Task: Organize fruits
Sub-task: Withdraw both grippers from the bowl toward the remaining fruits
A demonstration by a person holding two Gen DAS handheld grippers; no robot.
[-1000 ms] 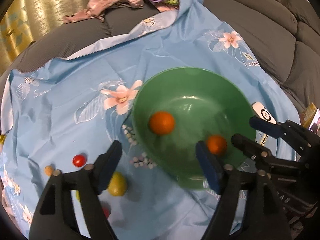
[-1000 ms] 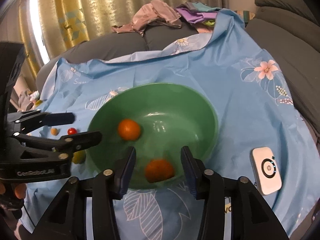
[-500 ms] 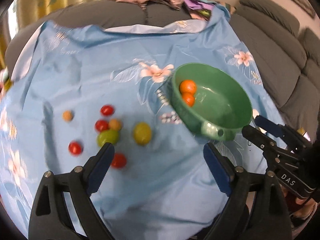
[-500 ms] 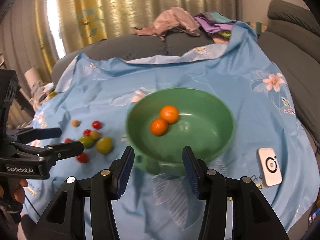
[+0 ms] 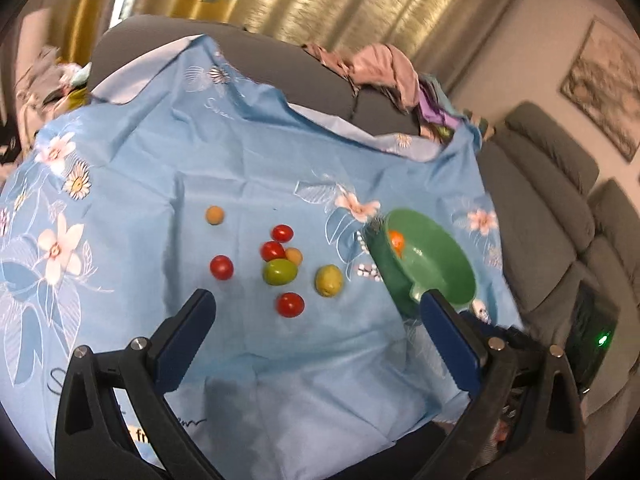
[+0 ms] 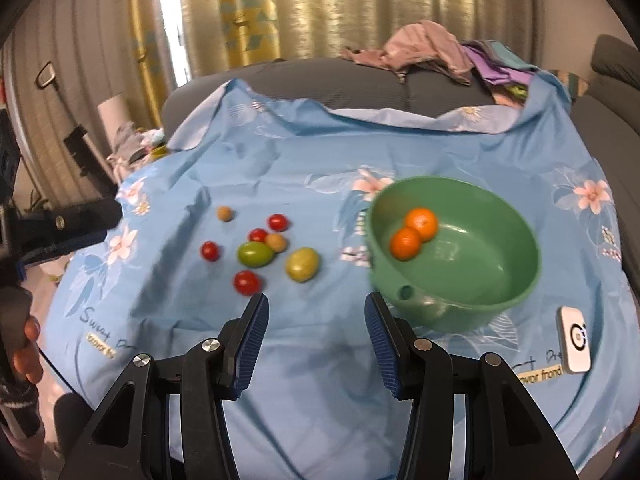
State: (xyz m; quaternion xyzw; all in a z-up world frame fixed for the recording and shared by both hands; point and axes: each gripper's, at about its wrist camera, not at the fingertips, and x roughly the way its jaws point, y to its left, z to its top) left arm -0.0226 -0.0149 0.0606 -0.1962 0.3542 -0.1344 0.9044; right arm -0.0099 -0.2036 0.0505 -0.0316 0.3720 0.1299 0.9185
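A green bowl [image 6: 496, 280] on the blue floral cloth holds two oranges [image 6: 416, 230]; it also shows in the left wrist view [image 5: 444, 268]. Left of it lie several small fruits: red tomatoes [image 6: 246, 282], a green fruit [image 6: 256, 254], a yellow-green fruit [image 6: 302, 264] and small tan ones [image 6: 224, 213]. The same cluster shows in the left wrist view [image 5: 280, 272]. My left gripper [image 5: 316, 332] is open and empty, above the cloth's near edge. My right gripper [image 6: 316, 328] is open and empty, in front of the bowl and fruits.
A white device [image 6: 575, 338] lies on the cloth right of the bowl. Clothes [image 6: 432, 52] are piled on the grey sofa behind. The left gripper's body [image 6: 60, 228] shows at the left edge of the right wrist view.
Both grippers have pulled back and up from the bowl. The views now take in the loose fruits on the cloth. The two oranges have rolled together in the bowl.
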